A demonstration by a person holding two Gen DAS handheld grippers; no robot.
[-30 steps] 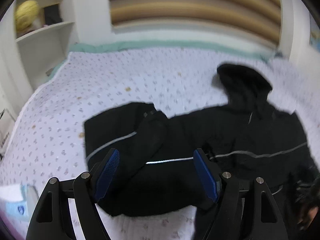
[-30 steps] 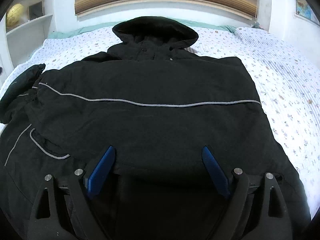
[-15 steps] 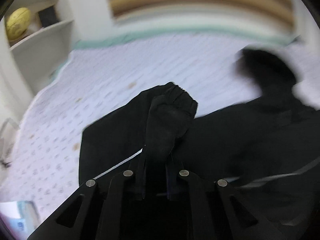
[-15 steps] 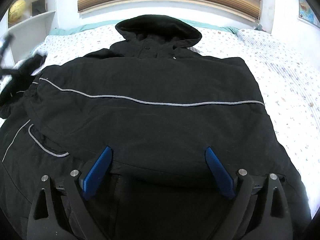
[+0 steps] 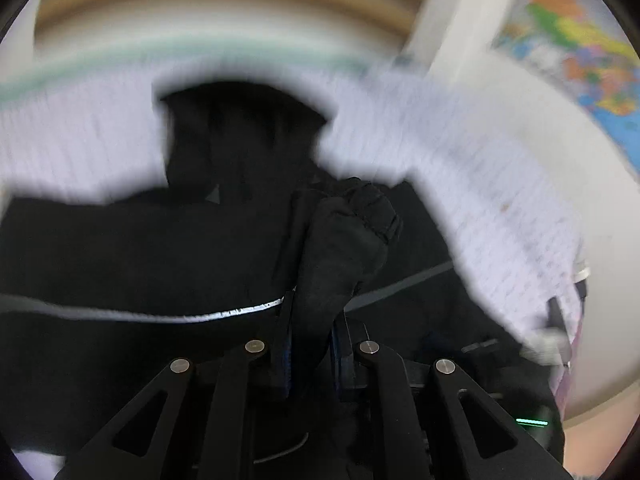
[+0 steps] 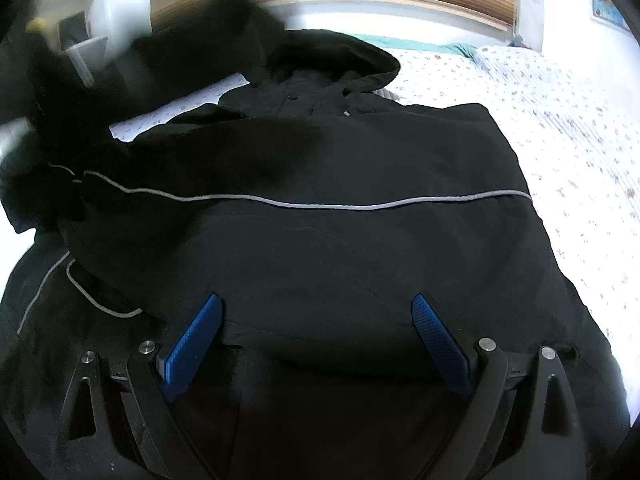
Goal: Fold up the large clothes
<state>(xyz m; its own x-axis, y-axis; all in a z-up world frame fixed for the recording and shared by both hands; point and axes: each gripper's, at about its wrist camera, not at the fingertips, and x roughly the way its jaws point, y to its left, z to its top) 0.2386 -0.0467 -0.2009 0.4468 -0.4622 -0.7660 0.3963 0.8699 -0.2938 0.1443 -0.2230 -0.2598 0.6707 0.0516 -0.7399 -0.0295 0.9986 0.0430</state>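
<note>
Gripping sleeve cuff [image 5: 352, 232]: left gripper [image 5: 310, 344] clamped, view blurred | right gripper [image 6: 316, 340] spread wide, holding nothing, over jacket [image 6: 320, 240]

Blurred for us: bed cover [image 5: 500, 168], wall map [image 5: 580, 40], jacket hood [image 5: 240, 136]. Lifted sleeve [image 6: 120, 80] smeared. Jacket hem [image 6: 320, 440] cut off below.

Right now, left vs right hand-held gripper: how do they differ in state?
Left hand-held gripper is shut, blue pads clamped on the black sleeve cuff of the jacket; right hand-held gripper is wide open and grips nothing. The left lifts the sleeve above the jacket body, its view blurred; the right sits low over the jacket hem, its view mostly sharp. Both face the hood and have black frames with blue pads.
</note>
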